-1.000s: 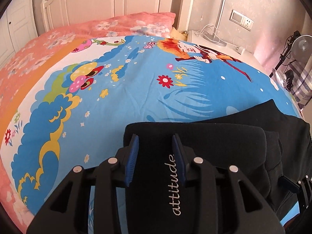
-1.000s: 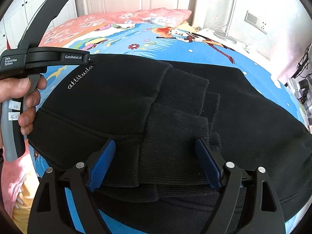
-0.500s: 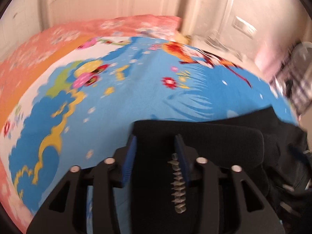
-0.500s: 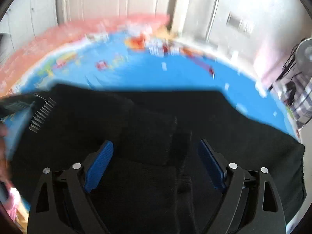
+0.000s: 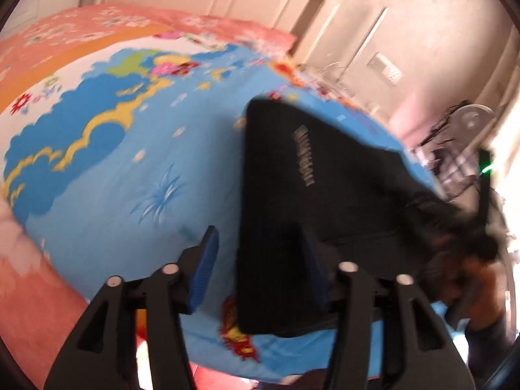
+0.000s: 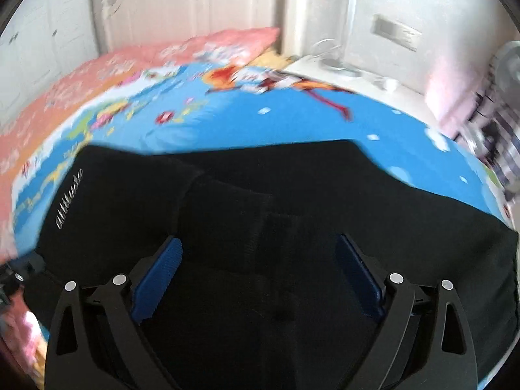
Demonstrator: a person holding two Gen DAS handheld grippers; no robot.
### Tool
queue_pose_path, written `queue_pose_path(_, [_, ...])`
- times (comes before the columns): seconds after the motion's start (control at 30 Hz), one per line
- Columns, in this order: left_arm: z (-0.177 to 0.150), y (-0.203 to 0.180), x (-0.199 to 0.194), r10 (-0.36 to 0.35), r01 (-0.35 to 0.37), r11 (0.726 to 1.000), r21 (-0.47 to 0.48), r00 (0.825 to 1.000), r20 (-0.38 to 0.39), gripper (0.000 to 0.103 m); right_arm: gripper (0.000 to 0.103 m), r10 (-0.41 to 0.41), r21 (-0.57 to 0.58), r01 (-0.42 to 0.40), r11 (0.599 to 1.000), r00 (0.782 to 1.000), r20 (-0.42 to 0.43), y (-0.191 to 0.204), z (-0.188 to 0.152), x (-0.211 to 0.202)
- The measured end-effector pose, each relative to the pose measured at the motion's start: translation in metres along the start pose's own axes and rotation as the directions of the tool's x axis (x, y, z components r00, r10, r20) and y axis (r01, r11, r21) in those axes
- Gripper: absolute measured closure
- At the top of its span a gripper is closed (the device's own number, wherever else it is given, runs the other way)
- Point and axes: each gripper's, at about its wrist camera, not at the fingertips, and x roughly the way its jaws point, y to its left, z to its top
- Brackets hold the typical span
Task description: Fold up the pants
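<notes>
The black pants point(image 6: 292, 195) lie folded on the bed, cuffs stacked on top, with white lettering point(image 6: 68, 200) near their left edge. My right gripper point(image 6: 260, 260) hovers over the cuff stack, its jaws wide and still opening, the pads clear of the cloth. In the left wrist view the pants point(image 5: 325, 211) fill the centre right. My left gripper point(image 5: 260, 263) straddles their left edge with its jaws opening: the right pad point(image 5: 313, 273) is over the cloth, the left pad point(image 5: 204, 269) over bare sheet, and neither squeezes. Both views are blurred.
A blue cartoon bedsheet point(image 5: 130, 178) covers the bed, with a pink pillow point(image 6: 227, 45) at the head. White wardrobe doors point(image 6: 195, 6) stand behind, and a fan point(image 5: 471, 120) and clutter at the right. A hand point(image 5: 464, 266) with the other gripper shows blurred at the right.
The left gripper's jaws have spread, and it has slid left off the lettering to the pants' edge, rolling as it went. The right gripper's jaws have widened and it has drawn back slightly.
</notes>
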Motion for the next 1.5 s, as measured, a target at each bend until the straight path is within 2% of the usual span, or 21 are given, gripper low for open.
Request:
queue_pose_path(0.1, [0.001,0.011,0.002,-0.048,0.047,0.997,-0.067,0.999,-0.002,0.039,0.013,0.014,0.027,-0.015,1.0,1.0,0.019,-0.014,-0.008,-0.026])
queue_pose_path(0.23, [0.003,0.011,-0.004,-0.075,0.076,0.995,-0.07,0.997,0.016,0.041,0.011,0.03,0.02,-0.031,0.999,0.999,0.024,-0.017,-0.029,-0.044])
queue_pose_path(0.3, [-0.001,0.011,-0.011,-0.144,0.145,0.985,-0.094,0.989,0.02,0.041,0.01,0.012,-0.008,-0.012,1.0,1.0,-0.016,-0.013,-0.044,-0.037])
queue_pose_path(0.33, [-0.003,0.01,-0.012,-0.155,0.155,0.984,-0.091,0.988,0.008,0.04,0.01,-0.008,-0.024,0.006,1.0,0.999,-0.046,-0.011,-0.051,-0.031])
queue_pose_path(0.37, [-0.007,0.007,-0.013,-0.146,0.145,0.986,-0.082,0.989,-0.005,0.039,0.01,-0.019,-0.026,0.017,1.0,0.997,-0.071,-0.011,-0.058,-0.025])
queue_pose_path(0.43, [-0.014,0.007,-0.009,-0.126,0.123,0.99,-0.074,0.991,-0.034,0.026,0.01,0.005,0.023,-0.003,1.0,0.998,-0.068,-0.018,-0.067,-0.023])
queue_pose_path(0.57, [-0.02,0.008,-0.009,-0.124,0.119,0.989,-0.082,0.991,-0.052,0.023,0.01,-0.036,-0.028,0.034,0.999,0.998,-0.056,-0.011,-0.069,-0.024])
queue_pose_path(0.63, [-0.02,0.006,-0.011,-0.113,0.109,0.991,-0.081,0.992,-0.05,0.023,0.01,-0.051,-0.026,0.049,0.998,0.997,-0.055,-0.01,-0.072,-0.025])
queue_pose_path(0.73, [-0.015,0.001,-0.017,-0.139,0.135,0.986,-0.097,0.989,-0.042,0.023,0.009,-0.059,-0.035,0.057,0.998,0.997,-0.052,-0.008,-0.073,-0.027])
queue_pose_path(0.8, [-0.013,-0.005,-0.014,-0.136,0.132,0.988,-0.077,0.989,-0.053,0.024,0.009,-0.05,-0.026,0.049,0.998,0.997,-0.056,-0.011,-0.074,-0.026])
queue_pose_path(0.87, [-0.014,-0.007,-0.004,-0.12,0.113,0.991,-0.076,0.988,-0.097,0.036,0.009,-0.046,-0.022,0.045,0.999,0.997,-0.057,-0.011,-0.074,-0.026])
queue_pose_path(0.93, [-0.017,-0.008,0.002,-0.116,0.107,0.991,-0.079,0.986,-0.12,0.04,0.009,-0.046,-0.026,0.045,0.999,0.997,-0.055,-0.011,-0.075,-0.026])
queue_pose_path(1.2, [-0.015,-0.004,0.003,-0.134,0.123,0.988,-0.09,0.983,-0.127,0.041,0.009,-0.037,-0.02,0.035,0.999,0.998,-0.058,-0.014,-0.074,-0.025])
queue_pose_path(1.3, [-0.015,0.003,0.004,-0.166,0.151,0.981,-0.124,0.979,-0.118,0.039,0.009,-0.018,-0.004,0.018,1.0,0.997,-0.077,-0.017,-0.069,-0.029])
queue_pose_path(1.4, [-0.015,0.004,0.004,-0.182,0.167,0.977,-0.131,0.977,-0.112,0.039,0.009,0.05,0.043,-0.05,0.998,0.999,-0.011,-0.025,-0.055,-0.045])
queue_pose_path(1.5, [-0.016,0.005,0.004,-0.19,0.175,0.975,-0.138,0.976,-0.104,0.04,0.008,0.074,0.064,-0.076,0.995,0.997,0.026,-0.026,-0.037,-0.049])
